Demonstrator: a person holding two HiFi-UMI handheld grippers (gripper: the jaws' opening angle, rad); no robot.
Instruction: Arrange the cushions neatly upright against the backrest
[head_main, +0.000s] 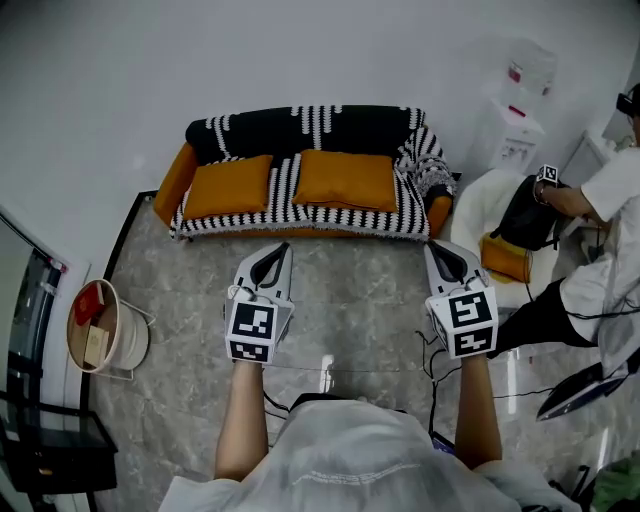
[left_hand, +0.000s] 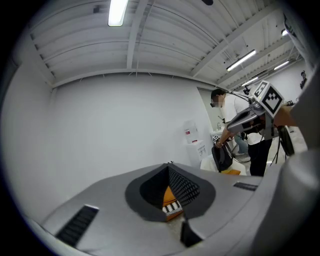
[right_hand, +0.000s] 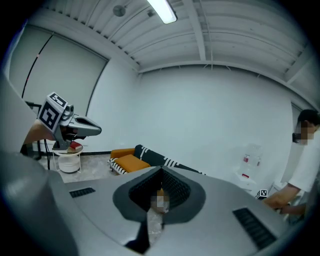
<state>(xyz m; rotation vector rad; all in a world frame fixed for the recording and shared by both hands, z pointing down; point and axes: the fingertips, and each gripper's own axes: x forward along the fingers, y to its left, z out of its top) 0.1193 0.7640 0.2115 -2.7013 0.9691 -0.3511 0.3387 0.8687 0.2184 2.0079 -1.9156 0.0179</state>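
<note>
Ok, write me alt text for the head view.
Two orange cushions, the left cushion and the right cushion, lie flat on the seat of a sofa under a black-and-white striped cover, not upright against its backrest. Nearer, over a marbled floor, a person holds the left gripper and the right gripper, both shut and empty.

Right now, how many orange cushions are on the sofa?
2. The left cushion lies flat on the sofa seat's left half, the right cushion on its right half; none seems hidden.

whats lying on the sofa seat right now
The left cushion and right cushion, both orange, lie flat on a striped throw. The throw hides the seat upholstery beneath.
</note>
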